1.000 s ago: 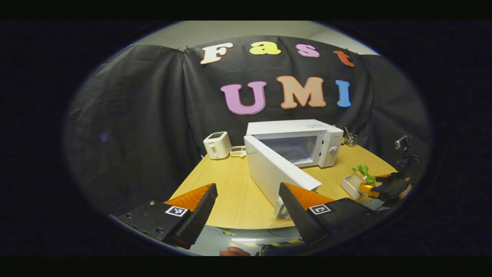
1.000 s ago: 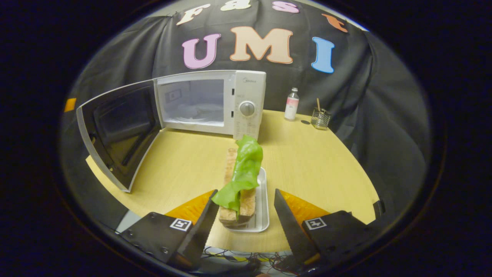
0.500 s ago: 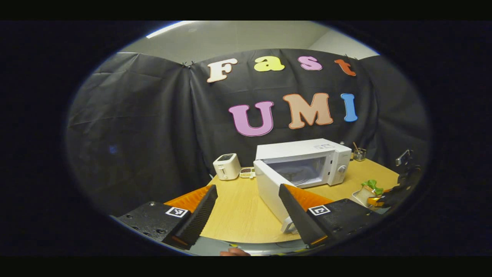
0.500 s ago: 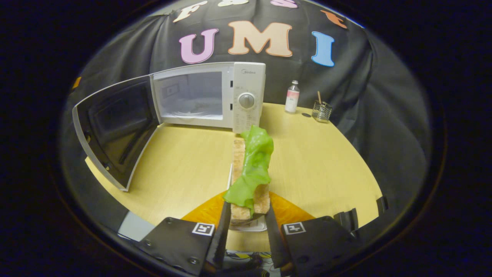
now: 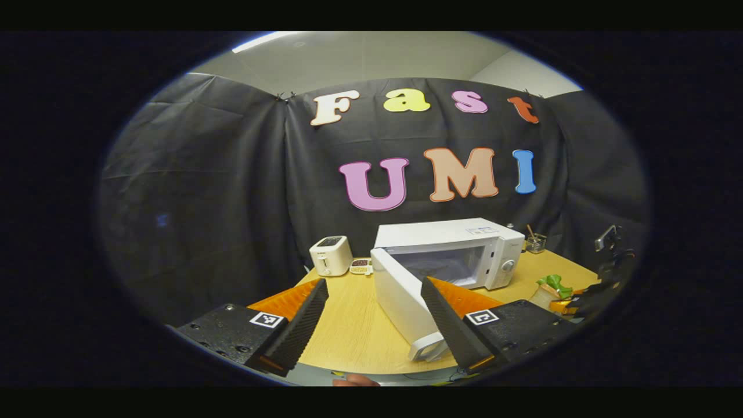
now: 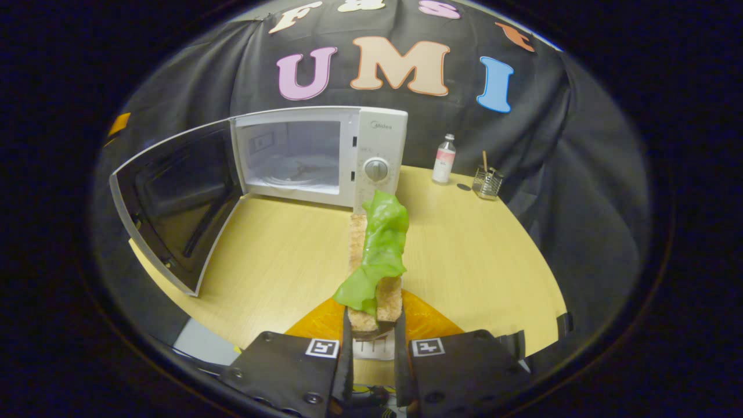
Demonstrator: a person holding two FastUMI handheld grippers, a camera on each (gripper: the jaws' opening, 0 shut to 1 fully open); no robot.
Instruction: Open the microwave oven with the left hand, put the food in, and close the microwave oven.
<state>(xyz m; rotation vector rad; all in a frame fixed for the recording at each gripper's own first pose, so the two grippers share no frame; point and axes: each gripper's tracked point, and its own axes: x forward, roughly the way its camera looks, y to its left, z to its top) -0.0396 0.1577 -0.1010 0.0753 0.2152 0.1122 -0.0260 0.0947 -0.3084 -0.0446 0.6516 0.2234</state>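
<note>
**Sandwich gripped, microwave door standing open**

In the left gripper view, a toaster point(image 5: 330, 255) stands at the far left of the wooden table point(image 5: 354, 325), with a small dish point(image 5: 360, 266) just beside it. Right of these sits the microwave point(image 5: 458, 244), its door point(image 5: 400, 305) swung out toward the camera. The left gripper point(image 5: 374, 322) hangs in front of the table with its fingers spread wide and nothing between them. At the far right edge the food shows as a green patch point(image 5: 554, 284) next to the other gripper, too small to tell more.

In the right gripper view, the microwave door point(image 6: 168, 197) stands open at the left, the cavity point(image 6: 290, 157) beside it showing the turntable. Near the middle, the right gripper point(image 6: 372, 342) has its fingers drawn narrow, pressing both sides of the sandwich point(image 6: 374, 273), bread with a green lettuce leaf draped over it. A white tray point(image 6: 367, 350) peeks out just under the sandwich; whether they touch I cannot tell. Farther right, near the back wall, stand a bottle point(image 6: 444, 159) and a wire holder point(image 6: 486, 181).
</note>
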